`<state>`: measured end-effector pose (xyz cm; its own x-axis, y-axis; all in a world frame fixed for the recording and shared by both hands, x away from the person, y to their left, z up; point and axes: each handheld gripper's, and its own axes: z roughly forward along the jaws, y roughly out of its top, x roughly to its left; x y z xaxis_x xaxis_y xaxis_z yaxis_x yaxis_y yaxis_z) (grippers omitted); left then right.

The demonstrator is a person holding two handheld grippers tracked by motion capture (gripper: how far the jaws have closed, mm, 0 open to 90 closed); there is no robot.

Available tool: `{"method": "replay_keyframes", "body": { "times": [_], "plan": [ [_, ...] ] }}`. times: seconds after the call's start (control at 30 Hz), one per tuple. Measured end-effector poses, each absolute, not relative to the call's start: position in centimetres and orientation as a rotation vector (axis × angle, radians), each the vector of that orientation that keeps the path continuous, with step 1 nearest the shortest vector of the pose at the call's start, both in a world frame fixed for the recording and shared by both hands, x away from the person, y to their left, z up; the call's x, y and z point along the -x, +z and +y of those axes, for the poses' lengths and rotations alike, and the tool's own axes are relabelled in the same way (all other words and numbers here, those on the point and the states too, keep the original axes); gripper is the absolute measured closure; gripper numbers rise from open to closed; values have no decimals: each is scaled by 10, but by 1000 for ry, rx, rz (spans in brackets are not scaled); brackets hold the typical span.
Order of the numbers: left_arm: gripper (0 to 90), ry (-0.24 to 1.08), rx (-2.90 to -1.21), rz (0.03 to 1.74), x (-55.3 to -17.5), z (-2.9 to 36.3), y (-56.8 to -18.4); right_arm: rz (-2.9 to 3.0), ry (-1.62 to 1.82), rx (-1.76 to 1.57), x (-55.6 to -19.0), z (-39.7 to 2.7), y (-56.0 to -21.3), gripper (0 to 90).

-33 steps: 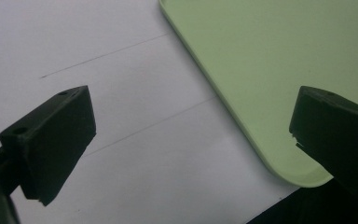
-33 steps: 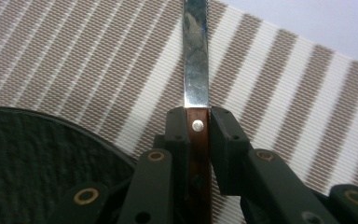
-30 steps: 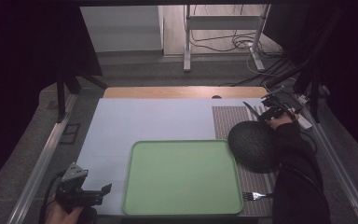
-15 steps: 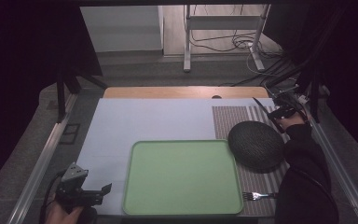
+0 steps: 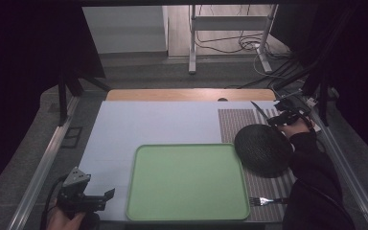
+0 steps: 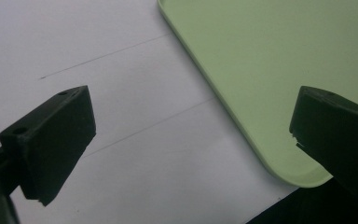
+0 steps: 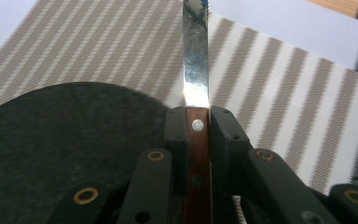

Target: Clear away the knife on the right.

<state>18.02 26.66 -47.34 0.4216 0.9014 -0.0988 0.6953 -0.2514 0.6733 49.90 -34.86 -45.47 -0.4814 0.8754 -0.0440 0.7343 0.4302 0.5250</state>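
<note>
My right gripper (image 5: 281,116) is shut on a knife (image 7: 196,70) by its wooden handle, at the table's far right. The steel blade (image 5: 258,109) points away from the hand over the striped mat (image 5: 235,122). Just in front of it lies a round black plate (image 5: 262,149); in the right gripper view the round black plate (image 7: 65,140) spreads to the left under the jaws. My left gripper (image 5: 103,197) stands open at the near left corner, nothing between its jaws, beside the green tray (image 5: 187,181). In the left gripper view the tray's corner (image 6: 261,70) lies between the left gripper (image 6: 191,135) fingertips.
A fork (image 5: 267,200) lies on the striped mat near the table's front edge, right of the tray. A white sheet (image 5: 148,124) covers the table's left and middle. Cables and a stand's legs (image 5: 230,43) sit on the floor beyond the far edge.
My right gripper has lifted the knife and drawn it toward the far right, away from the black plate. The left gripper has not moved.
</note>
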Motion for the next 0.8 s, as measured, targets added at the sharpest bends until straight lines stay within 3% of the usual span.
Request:
{"method": "replay_keyframes", "body": {
  "times": [0.8],
  "plan": [
    [9,410,-2026,1341,-180,267,-473,2497,749,-1249,-440,-283,-455,775]
  ]
}}
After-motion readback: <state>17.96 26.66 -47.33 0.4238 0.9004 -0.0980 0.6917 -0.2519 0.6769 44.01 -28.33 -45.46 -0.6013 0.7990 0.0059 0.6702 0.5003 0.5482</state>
